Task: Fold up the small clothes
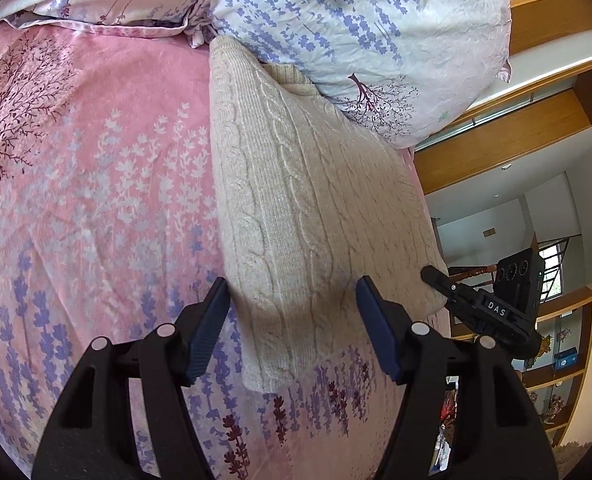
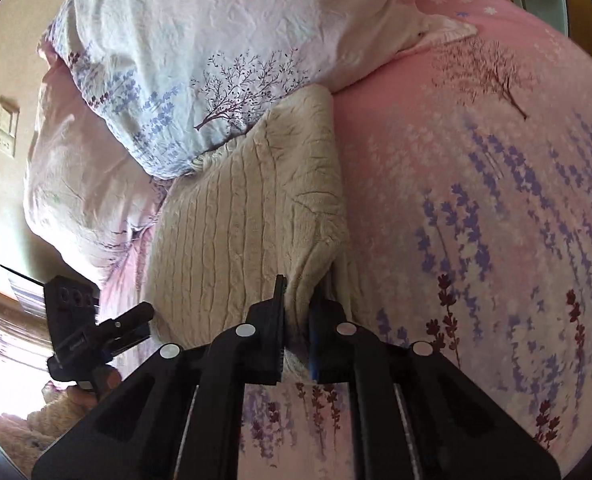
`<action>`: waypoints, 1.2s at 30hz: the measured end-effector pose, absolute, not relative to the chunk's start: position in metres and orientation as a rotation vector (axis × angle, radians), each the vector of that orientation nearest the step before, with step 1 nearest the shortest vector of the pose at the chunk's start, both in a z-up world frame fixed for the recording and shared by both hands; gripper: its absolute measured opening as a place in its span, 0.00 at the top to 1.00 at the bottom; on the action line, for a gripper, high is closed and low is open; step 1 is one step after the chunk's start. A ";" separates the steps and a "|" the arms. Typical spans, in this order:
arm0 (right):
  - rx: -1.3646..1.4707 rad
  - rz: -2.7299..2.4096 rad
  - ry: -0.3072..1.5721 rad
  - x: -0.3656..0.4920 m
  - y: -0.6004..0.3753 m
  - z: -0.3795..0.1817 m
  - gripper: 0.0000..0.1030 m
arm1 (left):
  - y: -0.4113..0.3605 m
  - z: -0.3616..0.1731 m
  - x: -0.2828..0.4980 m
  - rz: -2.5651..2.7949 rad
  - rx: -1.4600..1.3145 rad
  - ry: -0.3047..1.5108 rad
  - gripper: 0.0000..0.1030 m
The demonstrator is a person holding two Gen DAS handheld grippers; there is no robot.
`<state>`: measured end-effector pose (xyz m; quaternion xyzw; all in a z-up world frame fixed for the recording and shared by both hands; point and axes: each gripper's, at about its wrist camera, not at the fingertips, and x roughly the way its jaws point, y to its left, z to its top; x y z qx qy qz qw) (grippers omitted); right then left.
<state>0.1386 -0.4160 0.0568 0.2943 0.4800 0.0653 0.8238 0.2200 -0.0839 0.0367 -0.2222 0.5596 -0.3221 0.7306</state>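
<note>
Lying on the pink flowered bed sheet (image 1: 96, 200) is a cream cable-knit sweater (image 1: 312, 208), its far end tucked against a pale pillow (image 1: 360, 32) printed with lavender sprigs and small trees. The left claw (image 1: 292, 328) hangs over the near end of the knit with its blue-padded fingers (image 1: 210, 328) spread apart, one at the garment's left edge and the other above the fabric; neither pad seems to press on it. In the right wrist view the right claw (image 2: 298, 320) is drawn together on a bunched fold at the sweater's near corner (image 2: 308, 264), the cloth rising between the black fingers, though how much is pinched is hard to judge. Each view shows the other claw at the sweater's edge.
</note>
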 end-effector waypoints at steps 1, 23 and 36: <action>0.622 0.123 0.972 0.138 -0.418 0.067 0.92 | -0.084 0.038 0.219 -0.710 -0.488 1.231 0.38; 0.822 0.131 1.007 0.135 -0.458 0.035 0.63 | -0.083 0.032 0.228 -0.711 -0.535 1.241 0.35; 0.937 0.260 1.115 0.216 -0.468 0.011 0.24 | -0.082 0.032 0.289 -0.664 -0.630 1.222 0.25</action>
